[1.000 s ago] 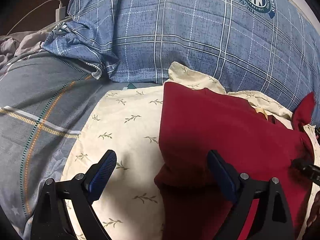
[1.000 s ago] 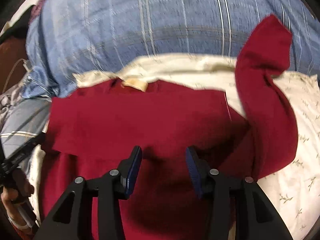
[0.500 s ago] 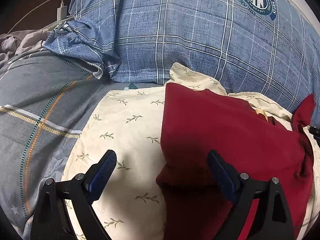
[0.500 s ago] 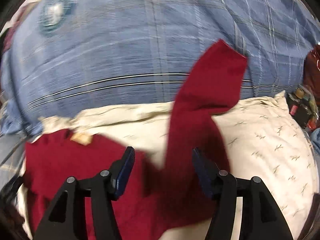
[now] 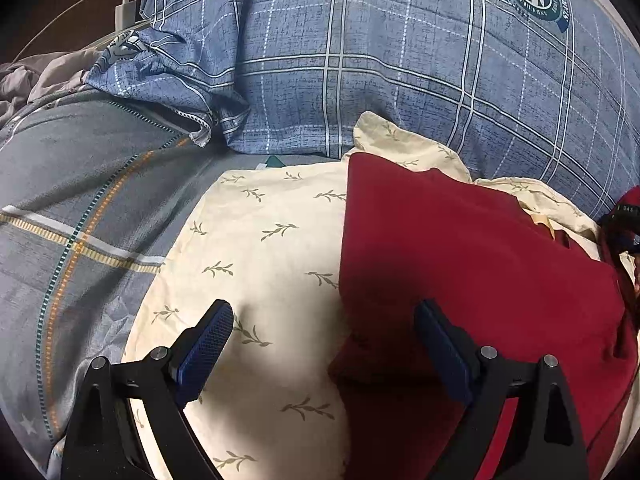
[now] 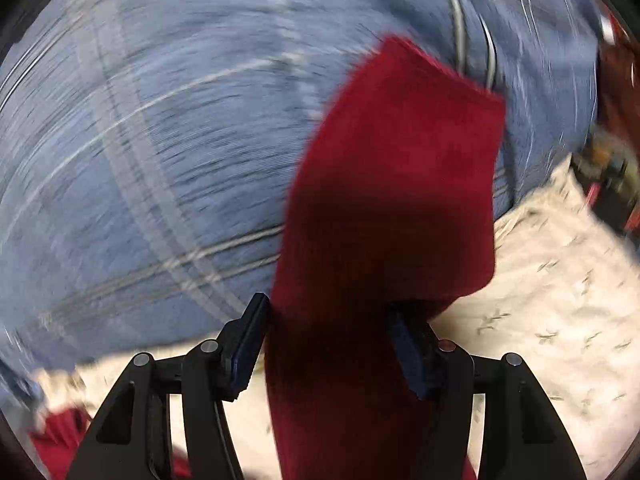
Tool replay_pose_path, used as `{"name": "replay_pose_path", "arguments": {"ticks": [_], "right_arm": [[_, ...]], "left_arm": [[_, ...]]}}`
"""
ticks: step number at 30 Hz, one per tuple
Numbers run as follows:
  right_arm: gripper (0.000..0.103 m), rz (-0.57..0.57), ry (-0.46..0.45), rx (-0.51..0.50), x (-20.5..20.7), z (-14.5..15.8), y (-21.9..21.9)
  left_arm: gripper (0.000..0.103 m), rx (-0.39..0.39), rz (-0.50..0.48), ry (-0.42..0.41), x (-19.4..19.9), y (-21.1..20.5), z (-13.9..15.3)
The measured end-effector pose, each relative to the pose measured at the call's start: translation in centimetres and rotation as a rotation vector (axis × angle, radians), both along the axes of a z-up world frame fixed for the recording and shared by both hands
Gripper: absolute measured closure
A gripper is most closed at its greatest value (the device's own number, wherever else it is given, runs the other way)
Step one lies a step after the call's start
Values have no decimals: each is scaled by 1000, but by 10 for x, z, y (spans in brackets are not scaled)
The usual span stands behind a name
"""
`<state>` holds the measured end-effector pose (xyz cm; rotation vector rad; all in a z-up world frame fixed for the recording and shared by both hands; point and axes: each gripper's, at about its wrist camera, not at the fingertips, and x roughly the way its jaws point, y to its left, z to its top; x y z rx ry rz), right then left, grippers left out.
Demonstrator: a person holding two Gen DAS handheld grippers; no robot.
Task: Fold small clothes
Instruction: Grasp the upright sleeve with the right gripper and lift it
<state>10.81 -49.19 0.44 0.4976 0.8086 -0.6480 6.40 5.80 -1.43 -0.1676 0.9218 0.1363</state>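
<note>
A dark red top lies on a cream leaf-print cloth on the bed, its left side folded in. My left gripper is open and empty, its jaws straddling the top's left edge just above the cloth. In the blurred right wrist view the top's red sleeve runs between the fingers of my right gripper, up toward the blue pillow. The jaws stand apart, with the sleeve between them; the sleeve fills most of the gap.
A blue plaid pillow lies right behind the cloth. A grey striped blanket covers the left. A white charger and cable sit at the far left. Dark cluttered objects lie at the right of the cream cloth.
My right gripper has swung from the top's body to the right sleeve, which now lies between its jaws. The left gripper has stayed put.
</note>
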Motion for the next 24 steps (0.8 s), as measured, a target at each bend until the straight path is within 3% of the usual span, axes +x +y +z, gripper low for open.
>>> {"name": "replay_pose_path", "arguments": {"ticks": [1, 2, 3, 10, 13, 16, 21, 24], "right_arm": [[58, 10, -2, 18, 0, -1, -4], [82, 32, 2, 20, 0, 0, -6], [87, 54, 1, 4, -4, 5, -6], [90, 329, -140, -24, -65, 78, 33], [90, 487, -204, -21, -94, 115, 67], [90, 721, -230, -20, -111, 145, 125], [90, 1078, -147, -33, -104, 149, 230], [90, 1184, -90, -11, -87, 132, 280]], "left_arm": [[11, 2, 0, 2, 0, 0, 0], [11, 1, 0, 4, 1, 0, -1], [11, -2, 0, 3, 1, 0, -1], [11, -11, 7, -22, -6, 2, 6], [11, -12, 9, -37, -11, 2, 10], [11, -19, 19, -55, -17, 7, 16], [11, -47, 71, -103, -26, 31, 28], [11, -94, 146, -130, -31, 55, 32]]}}
